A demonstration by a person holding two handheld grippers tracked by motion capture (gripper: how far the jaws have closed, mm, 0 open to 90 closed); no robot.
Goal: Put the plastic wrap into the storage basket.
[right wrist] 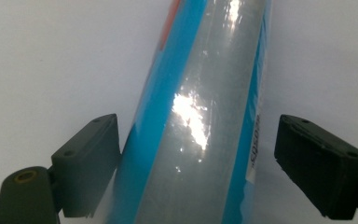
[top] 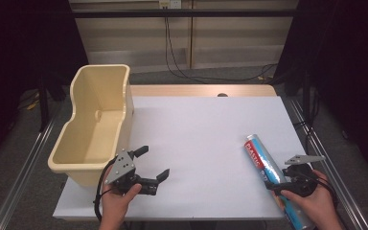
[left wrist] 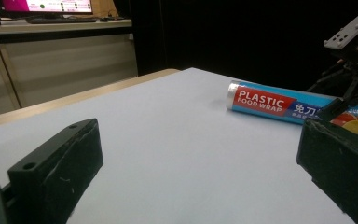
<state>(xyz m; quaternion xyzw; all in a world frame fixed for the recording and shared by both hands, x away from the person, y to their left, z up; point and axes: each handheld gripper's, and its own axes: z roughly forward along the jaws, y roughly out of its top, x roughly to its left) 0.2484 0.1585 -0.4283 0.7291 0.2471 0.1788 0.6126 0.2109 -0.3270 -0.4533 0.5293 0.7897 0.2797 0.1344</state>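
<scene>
Two black jaws of the right gripper (right wrist: 198, 163) straddle the blue plastic-wrap roll (right wrist: 200, 112), half-spread, the right pad not touching.

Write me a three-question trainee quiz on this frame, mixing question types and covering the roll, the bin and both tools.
1. True or false: the plastic wrap roll lies inside the cream bin.
2. Which tool has the roll between its jaws? A) left tool B) right tool C) neither
3. In the right gripper view, does the right-hand pad touch the roll?

Key
1. False: it lies on the white table, toward its right side.
2. B: the right tool straddles the roll; the left tool hangs open over bare table beside the bin.
3. No: a gap shows on that side, while the left-hand pad sits at the roll's edge.
</scene>
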